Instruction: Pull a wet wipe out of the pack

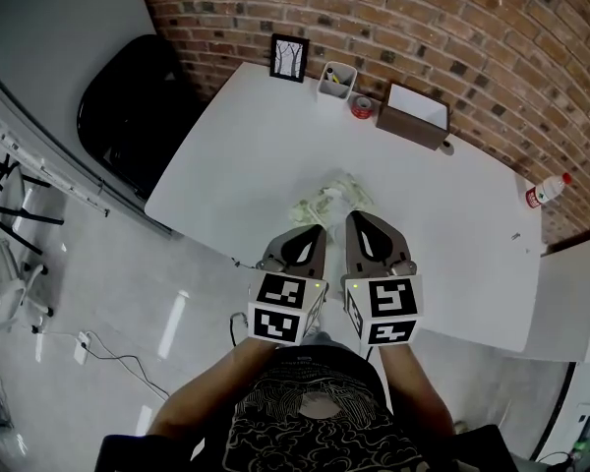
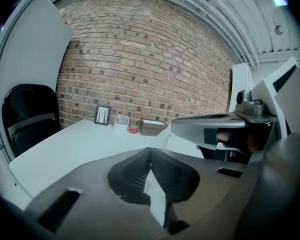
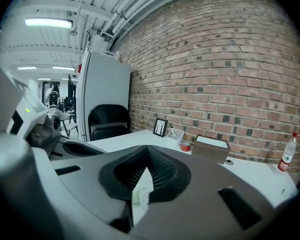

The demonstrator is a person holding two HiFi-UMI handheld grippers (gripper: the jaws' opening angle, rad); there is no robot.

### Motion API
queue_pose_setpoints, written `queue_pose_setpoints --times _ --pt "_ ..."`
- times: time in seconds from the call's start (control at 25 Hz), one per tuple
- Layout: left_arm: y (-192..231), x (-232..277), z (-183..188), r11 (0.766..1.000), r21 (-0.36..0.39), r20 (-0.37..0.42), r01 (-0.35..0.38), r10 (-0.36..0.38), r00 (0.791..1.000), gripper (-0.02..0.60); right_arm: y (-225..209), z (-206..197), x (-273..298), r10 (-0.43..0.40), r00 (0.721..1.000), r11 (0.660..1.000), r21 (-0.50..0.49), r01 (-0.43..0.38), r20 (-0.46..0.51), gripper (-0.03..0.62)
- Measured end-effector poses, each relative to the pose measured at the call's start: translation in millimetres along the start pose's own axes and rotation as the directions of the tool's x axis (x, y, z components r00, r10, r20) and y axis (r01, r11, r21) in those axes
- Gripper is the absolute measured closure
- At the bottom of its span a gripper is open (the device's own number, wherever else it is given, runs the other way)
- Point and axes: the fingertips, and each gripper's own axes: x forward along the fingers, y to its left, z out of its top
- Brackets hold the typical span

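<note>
The wet wipe pack (image 1: 315, 207), greenish-white and crumpled, lies on the white table (image 1: 265, 136) just beyond both grippers. A white wipe (image 1: 345, 189) sticks up from its far right side. My left gripper (image 1: 311, 232) and right gripper (image 1: 359, 218) hover side by side near the table's front edge, tips next to the pack. Both pairs of jaws are shut, tips meeting. A white sliver (image 2: 155, 191) shows through the gap under the left jaws. Through the gap under the right jaws I see a white and greenish bit (image 3: 140, 191). I cannot see anything clamped.
Along the brick wall stand a framed picture (image 1: 289, 57), a white pen holder (image 1: 335, 84), a small red can (image 1: 362, 105) and a brown box (image 1: 413, 116). A bottle (image 1: 548, 191) is at the far right, and a black chair (image 1: 133, 106) is left of the table.
</note>
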Motion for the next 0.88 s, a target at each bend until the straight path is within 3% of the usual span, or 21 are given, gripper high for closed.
queue_pose_setpoints --times 0.88 --pt "-26 -54 -12 0.999 -0.001 0.023 0.032 -0.032 0.999 0.570 36 -13 -66 -0.038 0.999 0.999 0.020 0.038 0.002 0.579"
